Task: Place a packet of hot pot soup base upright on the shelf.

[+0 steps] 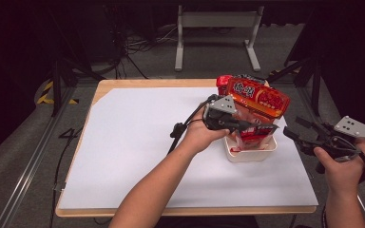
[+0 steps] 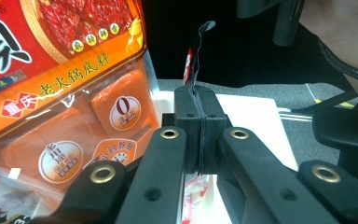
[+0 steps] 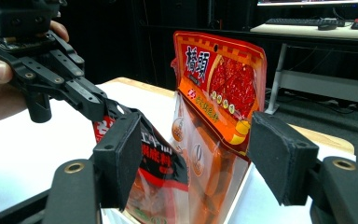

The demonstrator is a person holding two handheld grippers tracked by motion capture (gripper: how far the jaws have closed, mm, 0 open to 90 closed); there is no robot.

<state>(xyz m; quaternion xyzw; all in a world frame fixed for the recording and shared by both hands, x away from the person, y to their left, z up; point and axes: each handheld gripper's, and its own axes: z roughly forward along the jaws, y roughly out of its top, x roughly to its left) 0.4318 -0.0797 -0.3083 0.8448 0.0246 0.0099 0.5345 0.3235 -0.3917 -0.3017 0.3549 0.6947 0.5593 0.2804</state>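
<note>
Packets of red and orange hotpot seasoning stand upright in a white tub [image 1: 250, 153] toward the far right of my counter [image 1: 138, 156], which is covered with a white sheet. The tall orange packet [image 1: 259, 99] rises highest, its printed top leaning toward the far edge; in my right tool view it [image 3: 219, 84] stands between the two pads but farther off, touching neither. A darker packet with a black and red top [image 3: 156, 156] sits in front of it, lower in the tub. My left tool [image 1: 237, 125] is closed tight on the thin top edge of that darker packet [image 2: 195, 65], the film pinched flat between the two pads, as my left tool view shows. My right tool [image 1: 290, 132] hangs just to the right of the tub, level, with its jaws apart and nothing between them.
</note>
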